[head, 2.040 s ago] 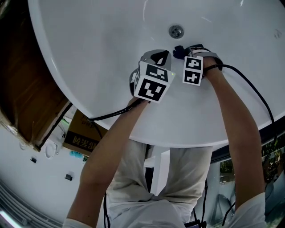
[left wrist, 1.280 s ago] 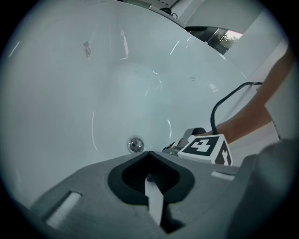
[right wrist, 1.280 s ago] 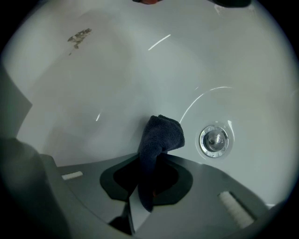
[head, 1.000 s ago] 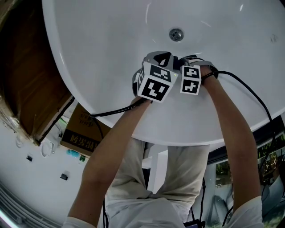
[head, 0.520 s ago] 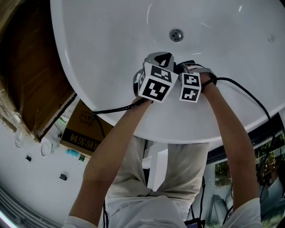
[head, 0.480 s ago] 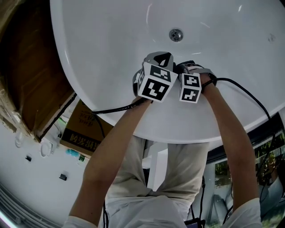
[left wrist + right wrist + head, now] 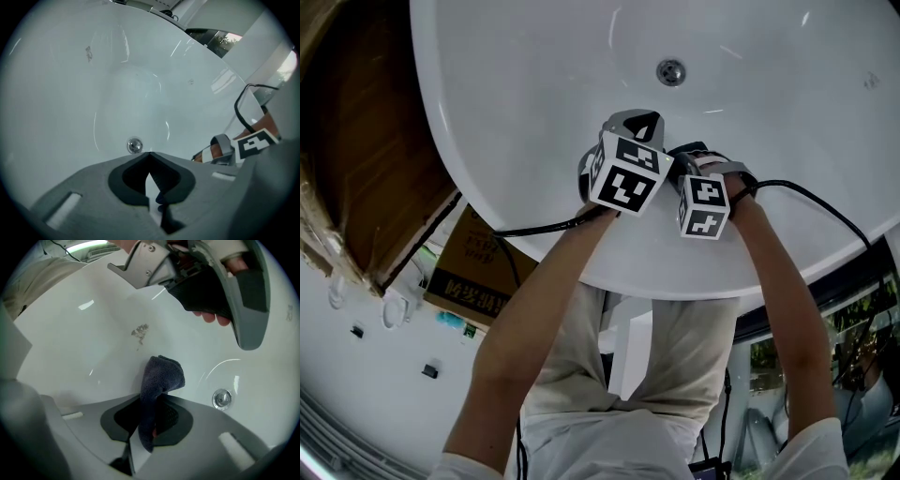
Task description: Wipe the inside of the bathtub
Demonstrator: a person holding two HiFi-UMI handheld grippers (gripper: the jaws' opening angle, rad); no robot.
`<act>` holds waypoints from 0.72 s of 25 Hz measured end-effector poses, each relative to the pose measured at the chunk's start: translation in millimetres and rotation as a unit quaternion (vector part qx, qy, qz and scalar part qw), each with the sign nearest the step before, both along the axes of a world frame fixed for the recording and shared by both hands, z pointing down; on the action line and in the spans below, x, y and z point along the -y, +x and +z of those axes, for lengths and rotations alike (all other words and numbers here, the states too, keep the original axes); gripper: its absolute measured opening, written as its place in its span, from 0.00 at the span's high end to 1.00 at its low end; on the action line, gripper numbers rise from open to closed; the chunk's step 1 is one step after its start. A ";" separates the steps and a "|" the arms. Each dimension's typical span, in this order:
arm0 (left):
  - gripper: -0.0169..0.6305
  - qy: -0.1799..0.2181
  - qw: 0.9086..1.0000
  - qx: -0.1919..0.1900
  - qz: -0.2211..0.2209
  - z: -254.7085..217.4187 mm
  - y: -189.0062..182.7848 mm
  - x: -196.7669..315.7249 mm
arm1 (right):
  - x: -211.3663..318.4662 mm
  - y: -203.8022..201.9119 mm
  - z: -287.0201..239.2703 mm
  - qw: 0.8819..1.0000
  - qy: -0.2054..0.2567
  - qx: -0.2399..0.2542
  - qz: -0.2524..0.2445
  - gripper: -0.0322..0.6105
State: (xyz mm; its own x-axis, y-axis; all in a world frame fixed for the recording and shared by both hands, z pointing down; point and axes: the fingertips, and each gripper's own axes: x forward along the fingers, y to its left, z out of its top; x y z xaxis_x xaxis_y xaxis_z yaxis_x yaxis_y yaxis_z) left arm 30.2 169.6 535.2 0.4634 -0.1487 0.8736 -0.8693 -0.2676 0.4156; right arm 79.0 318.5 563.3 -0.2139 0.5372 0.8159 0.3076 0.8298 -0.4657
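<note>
Inside the white bathtub (image 7: pixel 534 112), on the sloping wall just short of the drain (image 7: pixel 671 71), both of my tools sit side by side. My right gripper (image 7: pixel 150 414) has its jaws pinched on a dark cloth (image 7: pixel 161 376): the lower part of the cloth is trapped between the pads, and the folded upper end stands out past the jaw tips toward the tub wall. I cannot tell whether that end touches the enamel or sits just off it. My left gripper (image 7: pixel 150 161) has its jaws pressed together at the tips, with nothing held between them, and it points at the drain. A small grey smudge (image 7: pixel 139 332) marks the wall beyond the cloth. Handling, as I judge it: the cloth is light, soft and limp, so it will fold over on itself and can slide out of the pads under drag. Hold it deep and near its middle, leaving only a short, bunched end free to bear on the surface. The tub surface looks glossy and hard, so I expect it to be slippery, and pressure should be kept steady and not heavy. Writing: the marker cubes on the grippers carry black-and-white square patterns only, no letters. A cardboard box (image 7: pixel 473 291) on the floor beside the tub bears large printed characters, but they are turned away from me and I cannot read them. No brand shows on the tub or the cloth.
</note>
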 end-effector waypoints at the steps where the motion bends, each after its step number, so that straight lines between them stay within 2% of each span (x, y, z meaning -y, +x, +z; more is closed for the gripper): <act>1: 0.98 0.000 1.000 0.000 0.002 -0.5 0.5 -0.1 | -1.2 -0.2 -2.5 1.000 -0.001 0.002 0.000 0.87; 18: 0.98 0.000 1.000 -0.001 0.005 -6.3 -2.9 -8.0 | -23.0 -4.6 -54.8 0.999 -0.021 0.026 -0.002 0.87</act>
State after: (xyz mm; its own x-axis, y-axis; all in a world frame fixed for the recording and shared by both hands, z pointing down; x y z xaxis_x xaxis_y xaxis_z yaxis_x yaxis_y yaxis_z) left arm 27.3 177.7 528.9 0.4661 -0.1445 0.8728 -0.8660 -0.2762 0.4168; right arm 74.4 341.4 508.6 -0.2540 0.5711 0.7806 0.3360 0.8089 -0.4825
